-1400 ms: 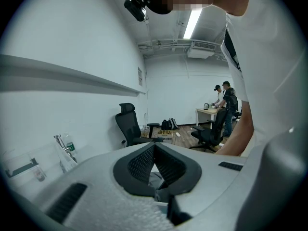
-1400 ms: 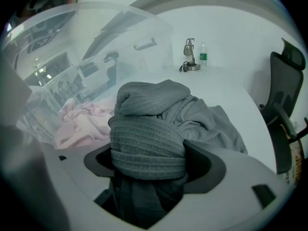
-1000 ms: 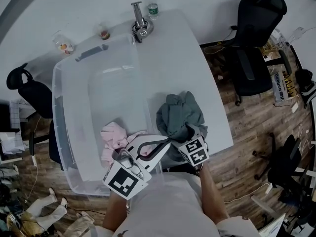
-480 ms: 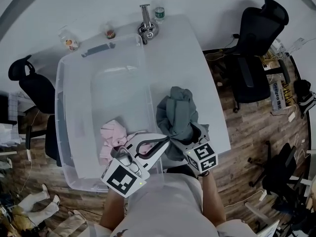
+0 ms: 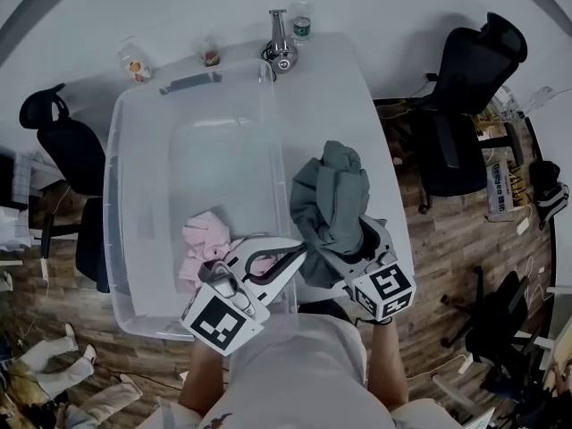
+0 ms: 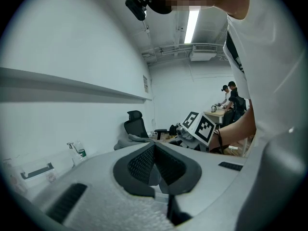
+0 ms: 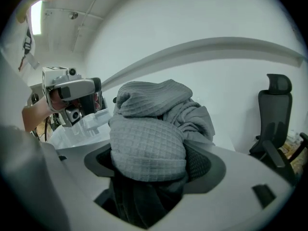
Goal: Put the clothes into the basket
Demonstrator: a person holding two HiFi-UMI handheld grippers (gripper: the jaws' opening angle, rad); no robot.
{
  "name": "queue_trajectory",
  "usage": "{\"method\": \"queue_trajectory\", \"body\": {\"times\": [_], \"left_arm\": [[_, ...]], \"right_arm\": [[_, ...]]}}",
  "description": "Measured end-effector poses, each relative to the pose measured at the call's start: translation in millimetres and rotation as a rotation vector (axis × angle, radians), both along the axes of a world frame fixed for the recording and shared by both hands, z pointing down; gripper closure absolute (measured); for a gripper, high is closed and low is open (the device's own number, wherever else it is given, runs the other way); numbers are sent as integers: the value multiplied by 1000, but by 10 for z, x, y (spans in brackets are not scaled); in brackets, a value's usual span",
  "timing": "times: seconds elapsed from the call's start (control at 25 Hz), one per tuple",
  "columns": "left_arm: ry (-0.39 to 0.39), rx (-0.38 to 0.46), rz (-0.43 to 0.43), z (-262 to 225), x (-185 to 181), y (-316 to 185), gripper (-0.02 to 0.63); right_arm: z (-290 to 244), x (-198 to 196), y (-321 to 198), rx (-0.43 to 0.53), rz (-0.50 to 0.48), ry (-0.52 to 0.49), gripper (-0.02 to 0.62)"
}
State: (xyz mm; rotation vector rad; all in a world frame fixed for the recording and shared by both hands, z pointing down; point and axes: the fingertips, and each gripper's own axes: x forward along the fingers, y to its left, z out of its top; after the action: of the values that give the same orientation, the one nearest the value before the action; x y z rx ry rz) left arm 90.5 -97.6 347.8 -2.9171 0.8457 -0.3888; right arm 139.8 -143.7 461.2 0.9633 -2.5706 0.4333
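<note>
Right gripper (image 5: 350,247) holds a grey garment (image 5: 331,199) beside the clear basket (image 5: 119,177); pink garment (image 5: 204,244) lies inside.

readable text: none, honestly | marker cubes (image 5: 217,323), bottom: only black-and-white squares | bottle (image 5: 302,25) label, top centre: too tiny | carton (image 5: 498,184) print, right edge: blurry

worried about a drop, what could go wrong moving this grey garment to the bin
The grey garment bulges out of the right gripper, so a fold may slip free or fall on the table short of the bin. Trailing cloth could snag the left gripper at the bin's near rim.
</note>
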Motion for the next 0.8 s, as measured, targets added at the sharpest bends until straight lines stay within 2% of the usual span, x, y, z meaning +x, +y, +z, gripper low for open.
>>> {"method": "queue_trajectory", "body": {"times": [0.44, 0.8], "left_arm": [[20, 48, -59, -167, -219, 41, 601], [35, 79, -155, -283, -586, 118, 601]], "right_arm": [[-834, -190, 29, 139, -68, -80, 218], [-1337, -617, 155, 232, -200, -99, 218]]}}
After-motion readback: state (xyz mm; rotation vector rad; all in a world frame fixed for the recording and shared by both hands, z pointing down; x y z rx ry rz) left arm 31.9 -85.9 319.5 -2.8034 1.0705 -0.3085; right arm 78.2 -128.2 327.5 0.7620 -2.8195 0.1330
